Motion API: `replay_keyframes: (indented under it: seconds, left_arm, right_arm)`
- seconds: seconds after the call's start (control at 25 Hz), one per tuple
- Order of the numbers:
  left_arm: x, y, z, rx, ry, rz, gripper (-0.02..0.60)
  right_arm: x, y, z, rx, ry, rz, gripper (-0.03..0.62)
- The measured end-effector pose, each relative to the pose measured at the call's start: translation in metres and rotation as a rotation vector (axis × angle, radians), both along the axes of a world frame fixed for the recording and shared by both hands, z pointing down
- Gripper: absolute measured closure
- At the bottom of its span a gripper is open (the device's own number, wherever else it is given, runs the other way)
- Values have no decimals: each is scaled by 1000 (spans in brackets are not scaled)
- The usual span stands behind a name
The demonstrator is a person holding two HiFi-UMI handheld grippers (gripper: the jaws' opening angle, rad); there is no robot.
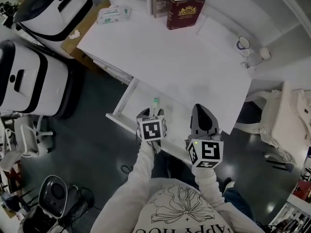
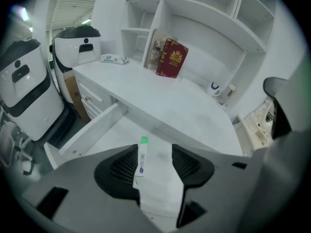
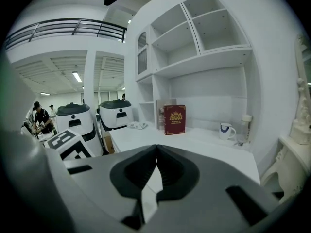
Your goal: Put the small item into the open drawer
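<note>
Left gripper view has the left gripper's [image 2: 154, 149] jaws wide apart; the small white tube with a green cap [image 2: 142, 159] lies between them, nearer the left finger and unpressed, inside the open white wooden drawer [image 2: 92, 127]. Beyond the fingertips runs the white desk top [image 2: 170, 106], carrying a dark red book [image 2: 171, 58]. The right gripper's [image 3: 156, 148] jaws meet, empty; past them stand a white mug [image 3: 225, 130] and white shelving [image 3: 194, 38]

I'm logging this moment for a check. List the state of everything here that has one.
drawer: pulled open.
small tube: between the left gripper's jaws, not clamped.
left gripper: open.
right gripper: shut, nothing in it.
red book: closed, standing upright.
mug: upright.
</note>
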State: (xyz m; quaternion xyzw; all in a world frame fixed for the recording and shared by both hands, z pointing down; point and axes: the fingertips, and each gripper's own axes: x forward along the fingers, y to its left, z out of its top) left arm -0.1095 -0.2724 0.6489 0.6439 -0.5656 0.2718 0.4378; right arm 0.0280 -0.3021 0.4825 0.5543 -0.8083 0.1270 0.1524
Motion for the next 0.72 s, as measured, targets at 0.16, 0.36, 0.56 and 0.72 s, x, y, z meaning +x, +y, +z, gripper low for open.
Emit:
replay_keyframes:
  seconds: [0.16, 0.36, 0.56, 0.72]
  left_arm:
    - [7, 0, -53, 129, 9, -18, 388]
    - [6, 2, -123, 292, -14, -38, 517]
    - [-1, 19, -189, 446, -54, -55, 568]
    - [-13, 27, -234, 565, -80, -102, 574]
  right_arm:
    - [-3, 4, -27, 58, -26, -29, 591]
    - [-6, 9, -59, 114, -61, -63, 591]
    - [-7, 24, -87, 164, -92, -92, 591]
    - [-14, 28, -106, 205, -121, -125, 591]
